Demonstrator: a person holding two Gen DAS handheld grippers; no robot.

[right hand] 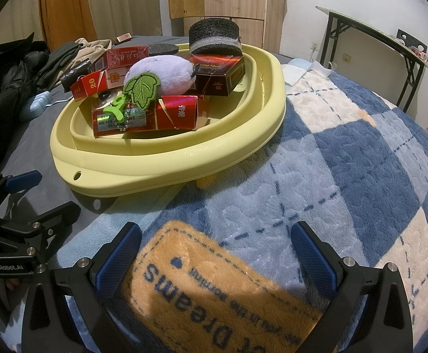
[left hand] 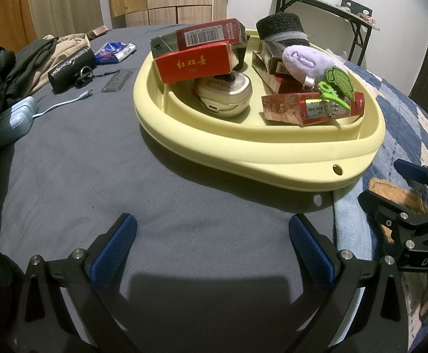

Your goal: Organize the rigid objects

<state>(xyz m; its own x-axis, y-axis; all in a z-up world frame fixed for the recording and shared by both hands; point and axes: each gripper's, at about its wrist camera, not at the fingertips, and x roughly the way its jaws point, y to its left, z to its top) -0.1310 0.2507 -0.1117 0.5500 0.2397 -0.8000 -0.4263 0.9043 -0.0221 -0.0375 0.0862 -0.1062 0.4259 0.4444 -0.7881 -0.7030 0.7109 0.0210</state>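
A pale yellow basin (left hand: 272, 153) (right hand: 155, 170) sits on the bed and holds several red cigarette boxes (left hand: 195, 63) (right hand: 146, 114), a cream round case (left hand: 224, 92), a dark foam roll (left hand: 281, 31) (right hand: 214, 36) and a purple plush keychain (left hand: 303, 63) (right hand: 161, 73) with a green felt leaf (right hand: 142, 88). My left gripper (left hand: 212, 253) is open and empty over the grey sheet, short of the basin. My right gripper (right hand: 215, 253) is open and empty over the blue checked blanket, beside the basin.
On the grey sheet (left hand: 81, 161) left of the basin lie a black pouch (left hand: 70, 69), a blue-and-white packet (left hand: 114, 51), a small dark keyboard-like piece (left hand: 117, 81), a light blue case with a cable (left hand: 14, 117) and clothes (left hand: 23, 58). A black folding table (right hand: 375, 38) stands by the wall.
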